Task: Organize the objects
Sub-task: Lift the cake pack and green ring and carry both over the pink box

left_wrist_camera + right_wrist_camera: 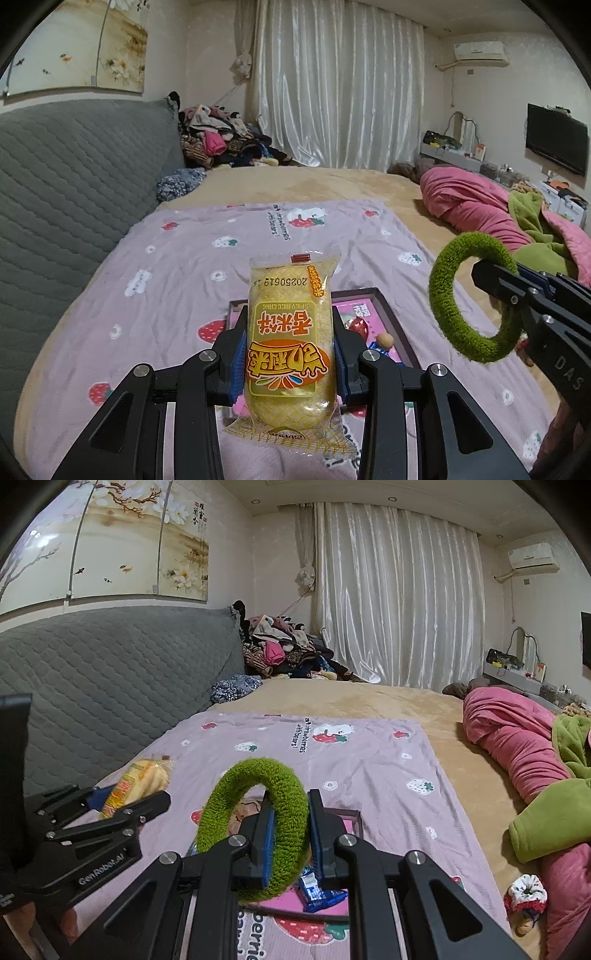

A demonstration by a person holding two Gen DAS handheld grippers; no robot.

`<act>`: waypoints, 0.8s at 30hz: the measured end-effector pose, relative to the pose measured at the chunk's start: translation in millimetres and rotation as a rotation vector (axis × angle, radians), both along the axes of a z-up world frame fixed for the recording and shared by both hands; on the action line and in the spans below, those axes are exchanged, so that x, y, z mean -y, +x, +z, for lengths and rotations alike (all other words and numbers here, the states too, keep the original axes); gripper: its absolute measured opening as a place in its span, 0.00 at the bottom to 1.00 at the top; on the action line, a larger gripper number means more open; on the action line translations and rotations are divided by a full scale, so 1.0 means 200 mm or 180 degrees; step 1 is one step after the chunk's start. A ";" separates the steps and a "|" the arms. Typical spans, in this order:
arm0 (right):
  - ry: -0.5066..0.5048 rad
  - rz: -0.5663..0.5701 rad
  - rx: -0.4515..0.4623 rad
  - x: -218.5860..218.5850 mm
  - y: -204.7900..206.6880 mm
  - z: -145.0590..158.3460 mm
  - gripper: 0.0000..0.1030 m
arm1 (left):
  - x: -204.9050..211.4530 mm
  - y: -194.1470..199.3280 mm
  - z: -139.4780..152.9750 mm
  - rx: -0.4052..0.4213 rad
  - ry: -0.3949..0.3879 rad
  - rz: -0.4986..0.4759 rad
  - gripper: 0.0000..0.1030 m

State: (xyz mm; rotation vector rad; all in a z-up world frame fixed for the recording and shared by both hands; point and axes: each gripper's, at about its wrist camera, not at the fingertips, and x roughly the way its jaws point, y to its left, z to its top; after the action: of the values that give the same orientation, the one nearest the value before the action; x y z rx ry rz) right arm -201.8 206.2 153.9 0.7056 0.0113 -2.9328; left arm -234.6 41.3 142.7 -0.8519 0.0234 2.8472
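- Left gripper (290,354) is clamped on a yellow rice cake packet (291,332); blue pads press both long sides, and the sealed ends stick out past the fingertips and back toward the camera.
- Right gripper (290,840) is pinched tight on a green fuzzy ring (255,827), which looks like a hair tie; only one side of the loop sits between the pads, the rest hangs free to the left of the fingers.
- Both loads are held off the bed, over a dark-framed tray (393,317) with a pink floor, just below and ahead of both tools on the strawberry blanket (177,266).
- The tray already holds small items: a blue wrapped snack (321,891) under the right fingers, plus a red piece and a nut-like thing (too small to name).
- Judged step: carrying both things toward the tray for drop-off; neither is released yet.
- Risk: the packet is slick film, gripped by the sides only; a tilt or a shake could let it slide out before it is over the tray.
- Risk: the ring is soft and held on one edge, so it may snag on a pad at release, or bounce and roll off the tray rim.
- Risk: the grippers are near each other (the right one fills the right edge of the left view); lowering both together could knock them, or shove the tray on the soft blanket.
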 end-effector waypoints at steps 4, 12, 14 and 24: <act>-0.0015 -0.0010 0.0037 -0.02 -0.08 -0.07 0.16 | -0.04 -0.10 -0.12 0.0066 0.0034 -0.0041 0.37; -0.0053 -0.0037 0.0275 -0.05 -0.27 -0.34 0.16 | -0.12 -0.31 -0.43 0.0328 0.0142 -0.0104 0.37; -0.0083 -0.0046 0.0348 -0.06 -0.32 -0.43 0.16 | -0.14 -0.36 -0.51 0.0391 0.0142 -0.0121 0.37; -0.0177 -0.0046 0.0770 -0.10 -0.50 -0.91 0.16 | -0.23 -0.47 -0.86 0.0596 -0.0021 -0.0226 0.37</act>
State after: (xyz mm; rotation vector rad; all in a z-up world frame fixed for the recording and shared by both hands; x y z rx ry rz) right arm -302.8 225.6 -27.5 1.0492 -0.0980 -2.8275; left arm -329.4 87.9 -29.9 -1.0925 0.0386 2.6916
